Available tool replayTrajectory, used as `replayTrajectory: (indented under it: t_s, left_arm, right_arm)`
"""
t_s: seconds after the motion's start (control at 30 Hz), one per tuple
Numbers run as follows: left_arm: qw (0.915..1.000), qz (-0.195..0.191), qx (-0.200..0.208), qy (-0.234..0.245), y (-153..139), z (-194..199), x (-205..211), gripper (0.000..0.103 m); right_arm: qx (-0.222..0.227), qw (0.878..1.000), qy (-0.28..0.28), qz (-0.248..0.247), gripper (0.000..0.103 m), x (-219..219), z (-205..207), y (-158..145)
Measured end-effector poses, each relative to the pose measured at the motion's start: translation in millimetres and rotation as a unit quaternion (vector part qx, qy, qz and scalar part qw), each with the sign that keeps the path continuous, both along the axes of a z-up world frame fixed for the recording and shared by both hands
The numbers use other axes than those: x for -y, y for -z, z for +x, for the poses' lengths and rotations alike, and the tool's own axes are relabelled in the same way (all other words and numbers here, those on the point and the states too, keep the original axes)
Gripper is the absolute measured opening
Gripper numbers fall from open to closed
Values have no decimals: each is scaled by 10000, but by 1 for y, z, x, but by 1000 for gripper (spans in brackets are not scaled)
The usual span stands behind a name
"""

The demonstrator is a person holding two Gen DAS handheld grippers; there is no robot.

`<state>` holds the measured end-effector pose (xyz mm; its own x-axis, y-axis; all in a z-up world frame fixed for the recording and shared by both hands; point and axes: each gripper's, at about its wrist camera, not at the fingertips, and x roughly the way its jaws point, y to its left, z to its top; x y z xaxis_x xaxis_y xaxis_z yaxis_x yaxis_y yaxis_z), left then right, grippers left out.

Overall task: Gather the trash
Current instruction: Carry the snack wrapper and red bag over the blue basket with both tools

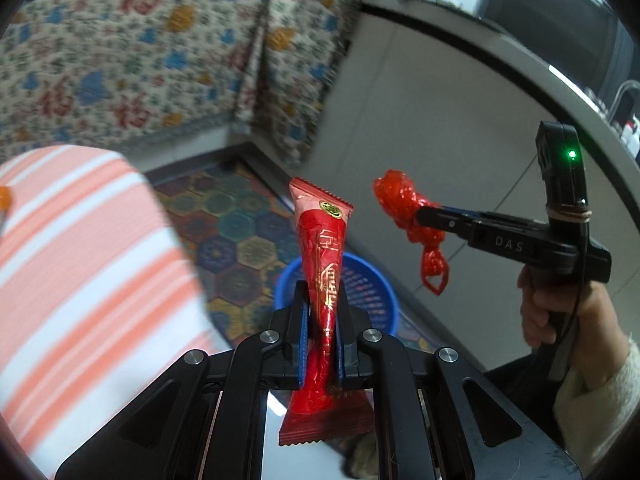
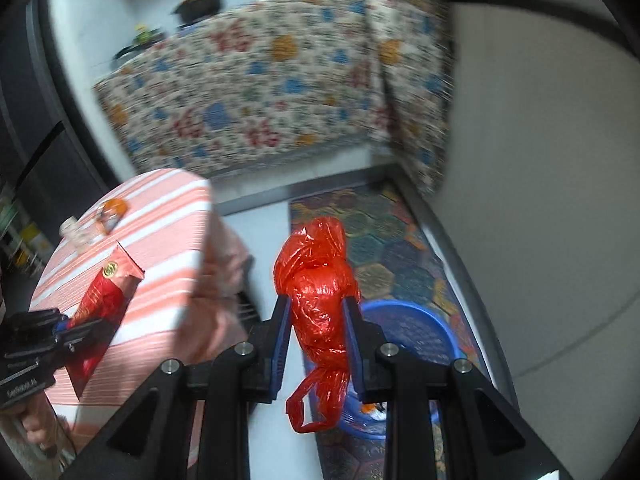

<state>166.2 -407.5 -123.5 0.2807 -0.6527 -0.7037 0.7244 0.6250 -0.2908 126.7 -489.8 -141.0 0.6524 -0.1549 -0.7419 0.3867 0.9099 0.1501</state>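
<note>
My left gripper (image 1: pixel 321 300) is shut on a red and gold snack wrapper (image 1: pixel 322 240) that stands up between its pads. That wrapper (image 2: pixel 105 288) and the left gripper (image 2: pixel 64 326) also show at the left of the right wrist view, over the striped table. My right gripper (image 2: pixel 318 316) is shut on a crumpled red plastic bag (image 2: pixel 316 276), whose loop handles hang below the pads. From the left wrist view, the bag (image 1: pixel 404 208) sticks out of the right gripper (image 1: pixel 420 214), held by a hand at the right. A blue basket (image 1: pixel 372 288) sits on the floor beneath both grippers, also seen as the basket (image 2: pixel 424 328).
A table with a peach and white striped cloth (image 2: pixel 160 248) stands at the left, bearing a small orange packet (image 2: pixel 112 210) and a pale object. A hexagon-patterned mat (image 1: pixel 232 220) lies under the basket. A floral cloth (image 2: pixel 260 92) hangs behind. A white cabinet wall (image 1: pixel 420 100) is at the right.
</note>
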Motion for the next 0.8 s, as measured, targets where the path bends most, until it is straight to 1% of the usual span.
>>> replayTrajectory:
  t_s: [0.17, 0.27, 0.4, 0.53, 0.63, 0.7, 0.73, 0.77, 0.8]
  left_arm:
    - [9996, 179, -171, 166, 34, -4, 64, 9]
    - [9991, 257, -303, 175, 54, -3, 90, 9]
    - [9979, 352, -491, 212, 78, 3, 110, 9]
    - [9962, 545, -614, 275, 106, 7, 133, 10]
    - [9955, 605, -694, 222, 122, 12, 143, 12]
    - [9950, 594, -788, 180, 134, 19, 147, 24]
    - [9945, 571, -864, 180, 139, 22, 148, 38]
    - [9942, 580, -898, 141, 144, 25, 149, 49]
    - [9941, 603, -895, 99, 146, 27, 150, 52]
  right_arm:
    - [-40, 9989, 355, 305, 26, 43, -21, 36]
    - [-52, 9974, 497, 516, 26, 62, -29, 56]
    - [-78, 9949, 610, 803, 26, 85, -30, 82]
    - [-128, 9928, 651, 995, 26, 102, -27, 105]
    - [-214, 9905, 709, 1158, 27, 110, -25, 122]
    - [-275, 9887, 761, 1260, 29, 117, -24, 133]
    - [-280, 9881, 782, 1293, 31, 119, -21, 136]
    - [-275, 9873, 806, 1338, 33, 121, -21, 140]
    - [-295, 9866, 827, 1376, 33, 123, -21, 143]
